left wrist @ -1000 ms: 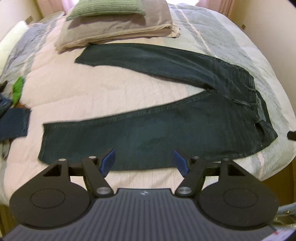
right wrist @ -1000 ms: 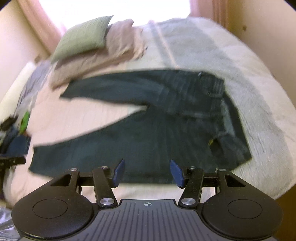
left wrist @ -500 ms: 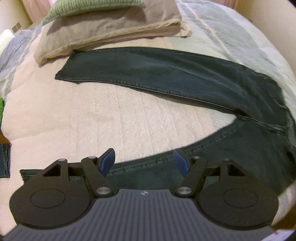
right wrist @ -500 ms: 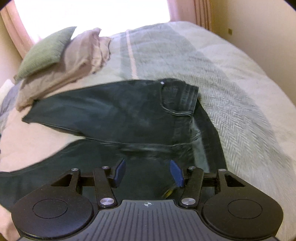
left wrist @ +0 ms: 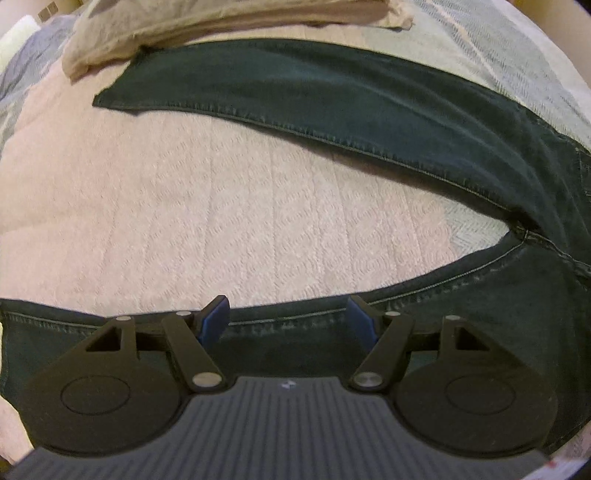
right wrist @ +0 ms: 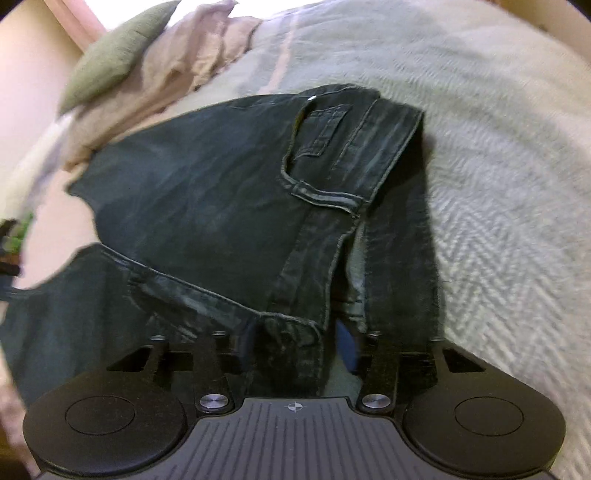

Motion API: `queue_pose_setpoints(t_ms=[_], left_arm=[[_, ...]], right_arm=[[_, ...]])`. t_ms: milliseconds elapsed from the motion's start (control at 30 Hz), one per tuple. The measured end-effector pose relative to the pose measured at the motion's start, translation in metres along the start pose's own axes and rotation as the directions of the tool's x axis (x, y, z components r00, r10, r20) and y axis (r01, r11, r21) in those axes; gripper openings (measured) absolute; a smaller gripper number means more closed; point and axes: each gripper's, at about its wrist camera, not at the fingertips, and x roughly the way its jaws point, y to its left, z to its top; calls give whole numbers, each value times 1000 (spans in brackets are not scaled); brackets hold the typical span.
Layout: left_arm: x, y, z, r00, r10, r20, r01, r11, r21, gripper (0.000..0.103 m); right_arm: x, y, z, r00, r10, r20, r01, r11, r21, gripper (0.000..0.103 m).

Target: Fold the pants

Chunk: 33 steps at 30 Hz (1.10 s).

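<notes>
Dark blue-green jeans (left wrist: 369,107) lie flat on the bed with the legs spread in a V. The far leg runs along the top of the left wrist view, and the near leg (left wrist: 480,295) passes under my left gripper (left wrist: 288,321). That gripper is open, low over the near leg's inner seam, with its blue pads (left wrist: 214,321) apart. In the right wrist view the jeans' waist and pocket area (right wrist: 325,147) fills the middle. My right gripper (right wrist: 295,347) is open at the waist's near edge, and a bunched fold of denim (right wrist: 288,350) sits between its fingers.
A beige pillow (left wrist: 192,26) touches the far leg's hem. A green cushion (right wrist: 110,55) rests on beige pillows at the head of the bed. Pink quilt (left wrist: 221,203) lies between the legs, and grey herringbone bedspread (right wrist: 498,192) lies to the right of the waist.
Both grippers have moved forward and down toward the jeans. The left one is now over the near leg's seam. The right one has reached the waist, with denim now between its fingers.
</notes>
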Motion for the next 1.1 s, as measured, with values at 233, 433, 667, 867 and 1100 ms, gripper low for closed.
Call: queue_pose_setpoints(t_ms=[233,433,667,867,1100], left_arm=[[6,-12,6,1000,10,-13,-10,1000,8,67],[13,-11,14,1000,25,17,-26,999,36,68],[33,15,11,997,70,13,-71,992,101,68],[52,45,71,993,-6,114,-26,959,283,68],[96,26,197,944,-228,238,31,782,623,68]], right_arm=[[-28,-4,13,991,97,96,-104,991,79,10],[-35,11,16,990,-133,53,129,989,74,7],[-23,23,20,952,-298,-68,305,941,148,12],[-37,60,77,925,-376,53,375,927,29,37],[41,108,177,969,-215,120,238,944,-227,40]])
